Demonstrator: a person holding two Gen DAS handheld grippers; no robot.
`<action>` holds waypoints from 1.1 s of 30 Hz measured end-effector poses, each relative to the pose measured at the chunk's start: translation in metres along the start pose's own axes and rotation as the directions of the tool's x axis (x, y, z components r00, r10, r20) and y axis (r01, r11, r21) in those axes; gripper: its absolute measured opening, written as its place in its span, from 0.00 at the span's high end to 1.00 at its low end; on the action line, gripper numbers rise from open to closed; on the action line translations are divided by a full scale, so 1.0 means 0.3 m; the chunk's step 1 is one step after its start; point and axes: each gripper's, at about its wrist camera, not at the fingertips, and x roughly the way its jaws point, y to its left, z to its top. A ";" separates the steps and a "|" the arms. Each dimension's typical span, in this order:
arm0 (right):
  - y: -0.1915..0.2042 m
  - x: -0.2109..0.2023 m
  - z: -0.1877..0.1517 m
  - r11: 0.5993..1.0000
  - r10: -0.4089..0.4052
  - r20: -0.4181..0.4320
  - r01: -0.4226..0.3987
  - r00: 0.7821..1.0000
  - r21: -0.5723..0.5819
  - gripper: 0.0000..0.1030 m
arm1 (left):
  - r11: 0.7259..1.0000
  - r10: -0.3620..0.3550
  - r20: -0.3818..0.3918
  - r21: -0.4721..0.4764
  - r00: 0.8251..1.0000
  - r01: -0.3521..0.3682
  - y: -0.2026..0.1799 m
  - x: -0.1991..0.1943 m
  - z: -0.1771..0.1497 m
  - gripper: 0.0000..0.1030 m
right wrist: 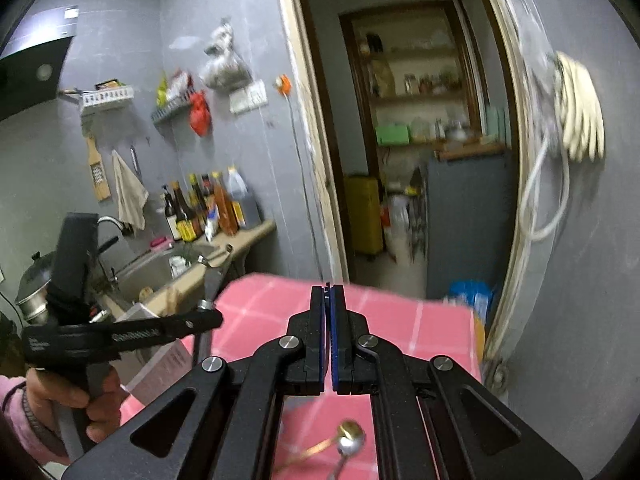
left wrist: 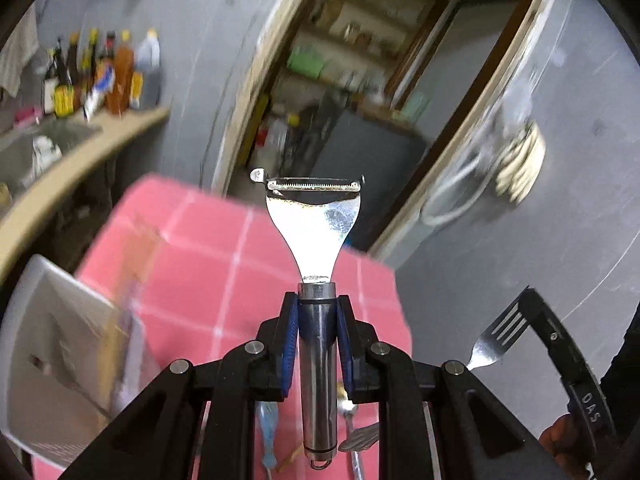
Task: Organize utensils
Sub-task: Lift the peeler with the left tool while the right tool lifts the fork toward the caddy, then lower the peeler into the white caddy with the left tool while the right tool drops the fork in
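Note:
My left gripper is shut on the steel handle of a Y-shaped peeler and holds it upright, blade end up, high above the pink checked tablecloth. In the right wrist view the same peeler sticks up from the left gripper at the left. My right gripper is shut and empty above the cloth. A fork shows at the right of the left wrist view. Spoons lie on the cloth below; a blue-handled utensil lies there too.
A white utensil holder stands at the cloth's left edge. A counter with a sink and sauce bottles runs along the left wall. An open doorway lies ahead, a grey wall to the right.

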 end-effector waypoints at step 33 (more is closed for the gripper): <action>0.648 0.261 -0.105 0.968 0.103 -0.171 -0.138 0.980 -0.210 0.98 | 1.000 0.003 0.215 0.001 0.977 -0.003 0.520 -0.193 -0.074 0.83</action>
